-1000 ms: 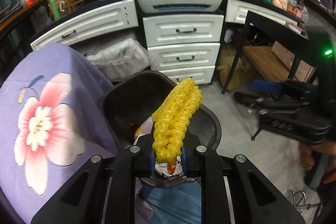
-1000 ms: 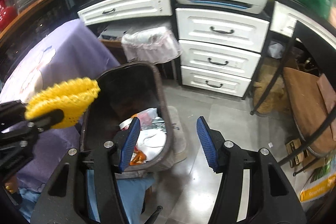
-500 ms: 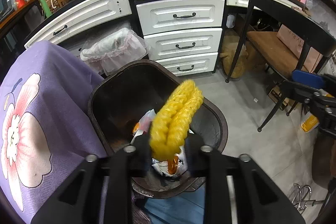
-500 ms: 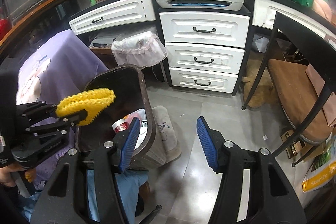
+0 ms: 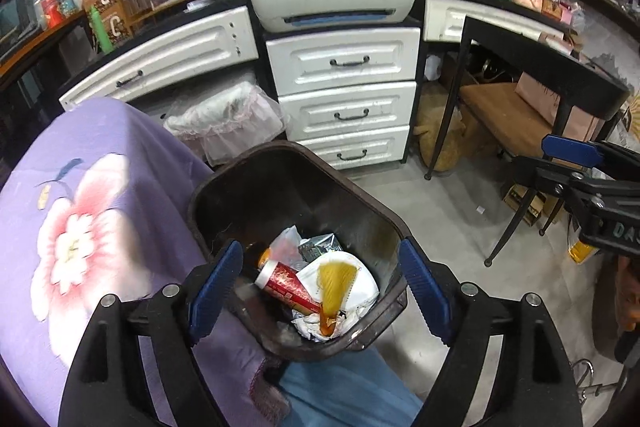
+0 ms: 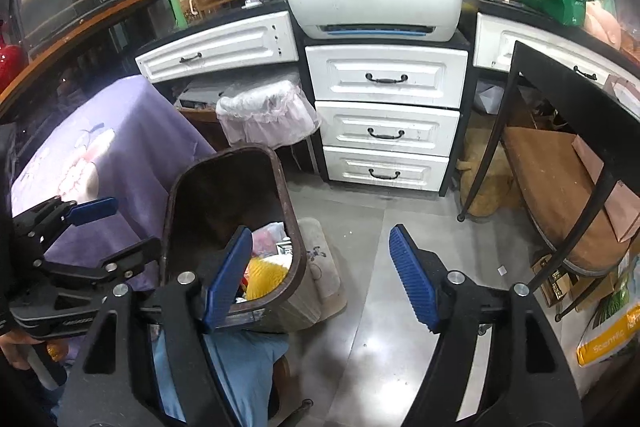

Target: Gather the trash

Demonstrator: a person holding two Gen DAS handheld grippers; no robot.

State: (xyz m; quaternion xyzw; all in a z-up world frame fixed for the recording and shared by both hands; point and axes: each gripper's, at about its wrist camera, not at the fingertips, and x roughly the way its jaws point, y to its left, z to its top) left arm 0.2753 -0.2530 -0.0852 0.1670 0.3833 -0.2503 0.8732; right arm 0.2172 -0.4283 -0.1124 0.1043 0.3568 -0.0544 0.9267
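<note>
You are getting open floor right of the bin; the purple cloth is crowding its left rim, drawers and black table legs are blocking beyond.

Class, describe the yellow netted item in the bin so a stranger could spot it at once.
Find the dark brown bin in front of the white drawers, beside the purple flowered cloth. Inside, atop the trash, lies the yellow netted item, on white paper beside a red tube. It alone is bright yellow.
</note>
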